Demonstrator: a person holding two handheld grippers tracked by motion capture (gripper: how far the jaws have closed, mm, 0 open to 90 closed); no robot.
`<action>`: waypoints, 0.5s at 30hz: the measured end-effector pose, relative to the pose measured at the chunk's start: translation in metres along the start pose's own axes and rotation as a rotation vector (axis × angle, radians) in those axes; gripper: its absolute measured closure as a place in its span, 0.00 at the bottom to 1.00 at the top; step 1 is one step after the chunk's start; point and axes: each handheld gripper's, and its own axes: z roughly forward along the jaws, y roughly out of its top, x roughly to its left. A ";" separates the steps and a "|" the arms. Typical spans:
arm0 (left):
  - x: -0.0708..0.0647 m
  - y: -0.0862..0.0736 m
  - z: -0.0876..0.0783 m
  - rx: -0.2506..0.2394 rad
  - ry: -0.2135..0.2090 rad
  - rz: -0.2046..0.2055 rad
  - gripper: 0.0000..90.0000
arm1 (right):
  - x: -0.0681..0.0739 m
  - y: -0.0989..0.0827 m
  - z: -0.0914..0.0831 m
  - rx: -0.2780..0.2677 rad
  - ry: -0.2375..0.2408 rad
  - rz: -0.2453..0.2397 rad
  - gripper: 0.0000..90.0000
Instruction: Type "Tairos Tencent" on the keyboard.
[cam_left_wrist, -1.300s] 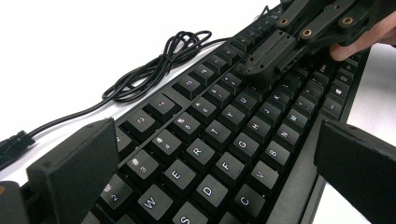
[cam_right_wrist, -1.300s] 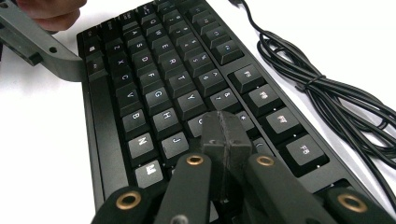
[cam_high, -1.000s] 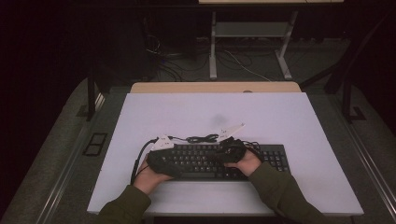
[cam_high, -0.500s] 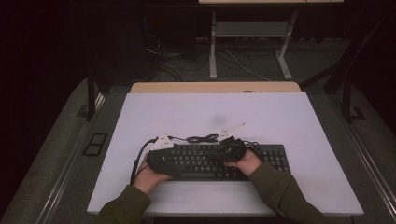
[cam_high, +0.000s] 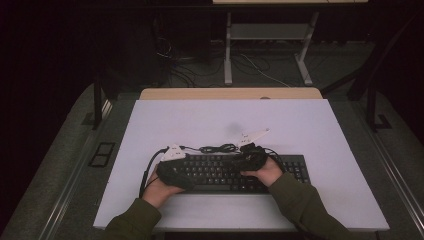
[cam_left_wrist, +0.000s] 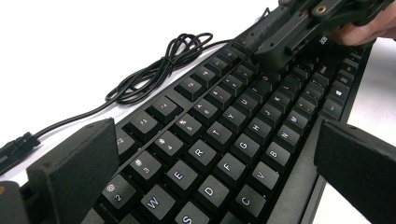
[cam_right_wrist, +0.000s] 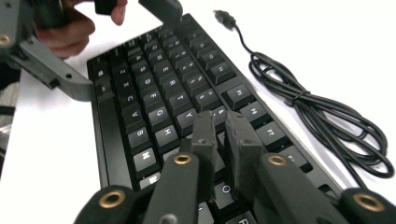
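A black keyboard (cam_high: 225, 172) (cam_left_wrist: 224, 135) (cam_right_wrist: 154, 93) lies across the near half of the white table (cam_high: 200, 120). My left gripper (cam_high: 175, 172) (cam_left_wrist: 215, 158) hovers over its left end, jaws wide open, one by the number row and one past the front edge. My right gripper (cam_high: 246, 159) (cam_right_wrist: 220, 116) points down at the middle keys. Its jaws have just been opening and now stand a narrow slit apart with nothing between them. The left gripper view has the right gripper (cam_left_wrist: 289, 37) over the far keys, and the right gripper view has the left gripper (cam_right_wrist: 135, 7) at the top.
The keyboard's black cable (cam_high: 217, 148) (cam_left_wrist: 159, 70) (cam_right_wrist: 327, 121) lies coiled on the table just behind the keyboard, its USB plug (cam_right_wrist: 224, 17) loose. A wooden desk edge (cam_high: 230, 93) borders the table's far side. A dark floor with metal frame legs (cam_high: 228, 50) lies beyond.
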 end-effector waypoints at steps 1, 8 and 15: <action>0.000 0.000 0.000 0.000 0.000 0.000 0.00 | -0.001 0.000 -0.001 -0.008 0.002 0.005 0.84; 0.000 0.000 -0.002 0.003 0.003 0.005 0.00 | -0.004 0.001 -0.007 -0.048 0.013 0.020 0.61; 0.001 0.000 -0.004 -0.002 0.013 0.003 0.00 | -0.006 0.002 -0.010 -0.081 -0.005 0.023 0.36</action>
